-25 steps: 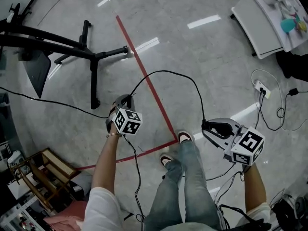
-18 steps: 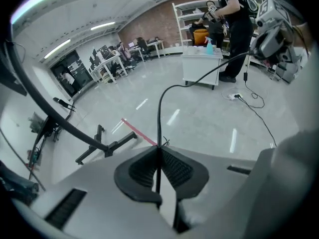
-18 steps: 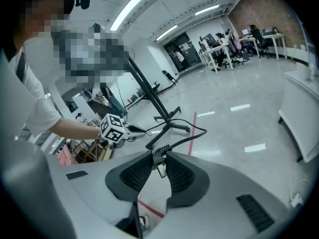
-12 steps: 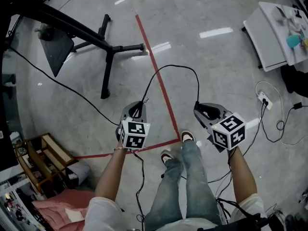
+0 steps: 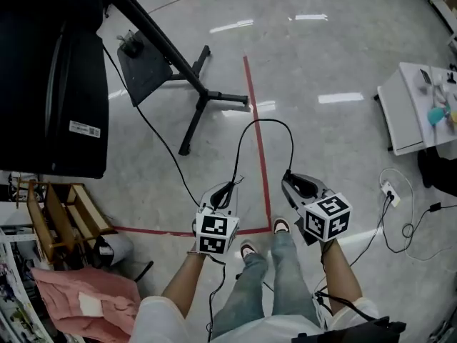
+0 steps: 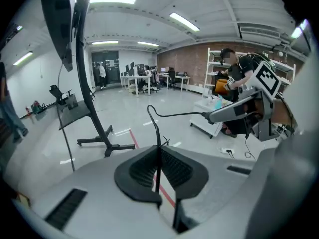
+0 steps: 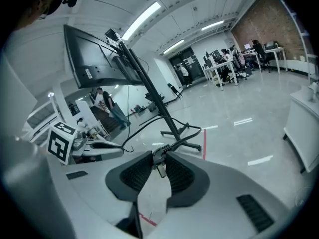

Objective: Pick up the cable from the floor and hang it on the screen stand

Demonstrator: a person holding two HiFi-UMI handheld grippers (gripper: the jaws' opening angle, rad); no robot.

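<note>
A thin black cable (image 5: pixel 265 122) arcs in the air between my two grippers in the head view. My left gripper (image 5: pixel 227 186) is shut on the cable's thin run (image 6: pixel 169 115), which passes up between its pads. My right gripper (image 5: pixel 288 174) is shut on the cable's plug end (image 7: pixel 161 169). The screen stand (image 5: pixel 203 98) stands ahead to the left, its black screen (image 5: pixel 57 77) filling the upper left. In the right gripper view the screen (image 7: pixel 97 59) and its slanted post rise just ahead. Both grippers hang at mid-height, apart from the stand.
A red tape line (image 5: pixel 258 141) crosses the grey floor under the cable. A white table (image 5: pixel 410 109) and a power strip with loose cords (image 5: pixel 389 189) lie to the right. A wooden rack (image 5: pixel 64 213) and pink cloth (image 5: pixel 86 295) sit at the lower left.
Both grippers have risen with the cable and come closer together. The cable loop has lifted off the floor. The view has swung toward the screen, which now fills the upper left.
</note>
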